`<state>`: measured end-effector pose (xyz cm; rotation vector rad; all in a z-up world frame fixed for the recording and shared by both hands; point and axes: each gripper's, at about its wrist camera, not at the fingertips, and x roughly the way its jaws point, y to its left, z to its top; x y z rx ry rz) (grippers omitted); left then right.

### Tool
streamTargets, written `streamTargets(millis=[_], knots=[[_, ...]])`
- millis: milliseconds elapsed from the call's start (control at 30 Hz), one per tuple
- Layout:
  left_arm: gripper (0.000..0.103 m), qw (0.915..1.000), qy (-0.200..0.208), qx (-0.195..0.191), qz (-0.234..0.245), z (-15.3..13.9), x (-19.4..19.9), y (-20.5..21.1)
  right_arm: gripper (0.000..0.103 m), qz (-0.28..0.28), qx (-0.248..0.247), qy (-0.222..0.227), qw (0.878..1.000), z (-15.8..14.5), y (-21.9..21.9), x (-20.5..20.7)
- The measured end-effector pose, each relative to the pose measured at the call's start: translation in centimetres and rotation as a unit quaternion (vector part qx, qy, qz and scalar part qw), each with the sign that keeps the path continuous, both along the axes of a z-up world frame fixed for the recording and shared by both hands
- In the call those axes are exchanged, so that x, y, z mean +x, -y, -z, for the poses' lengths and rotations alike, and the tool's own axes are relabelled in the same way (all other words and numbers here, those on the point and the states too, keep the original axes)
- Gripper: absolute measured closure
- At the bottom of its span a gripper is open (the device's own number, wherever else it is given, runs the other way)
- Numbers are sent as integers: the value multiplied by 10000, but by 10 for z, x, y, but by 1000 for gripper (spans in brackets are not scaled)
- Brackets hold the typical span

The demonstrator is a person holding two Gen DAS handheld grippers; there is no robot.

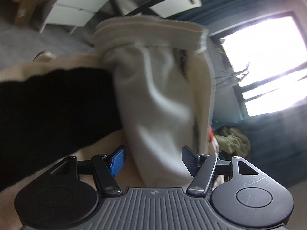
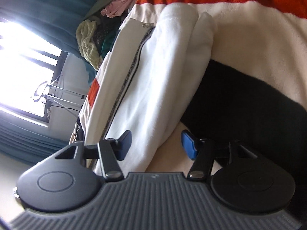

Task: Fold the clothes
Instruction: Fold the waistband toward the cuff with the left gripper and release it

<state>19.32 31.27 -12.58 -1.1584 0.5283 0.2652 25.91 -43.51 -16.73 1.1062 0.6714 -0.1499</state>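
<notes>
A white zip-up garment (image 1: 157,95) lies folded lengthwise on a blanket with cream, black and orange stripes (image 1: 57,103). In the left wrist view its ribbed hem (image 1: 149,32) is at the far end, and the near end lies between the open fingers of my left gripper (image 1: 154,160). In the right wrist view the same garment (image 2: 153,80) shows its dark zipper (image 2: 130,76). My right gripper (image 2: 156,143) is open, with the garment's near end between its fingers. Neither gripper is closed on the cloth.
A pile of other clothes (image 2: 96,38) lies at the blanket's far end by teal curtains (image 2: 48,5) and a bright window (image 1: 268,61). White drawers (image 1: 76,5) stand on the grey floor (image 1: 28,38) beyond the bed. The striped blanket (image 2: 249,38) covers the whole work surface.
</notes>
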Motion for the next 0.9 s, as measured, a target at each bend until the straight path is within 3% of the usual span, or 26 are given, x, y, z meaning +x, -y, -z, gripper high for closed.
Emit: streamTargets(millis=[200,267,333,533,567,667,900], knots=[[49,9997,0,228,-26,20,19,-6,59,450,332,214,9982,20,22,6],[54,9996,101,191,-197,22,22,-12,67,603,308,287,9973,27,32,12],[58,9988,326,35,-370,29,25,-20,68,702,223,397,9965,33,38,20],[85,9975,577,126,-378,41,59,-43,69,1077,-113,573,9925,35,44,38],[88,9971,624,230,-362,39,59,-45,74,1136,-152,585,9917,35,45,39],[92,9954,751,427,-413,31,56,-48,86,1155,-261,571,9913,32,51,38],[94,9938,947,406,-427,17,36,-65,92,1127,-251,759,9904,7,58,8]])
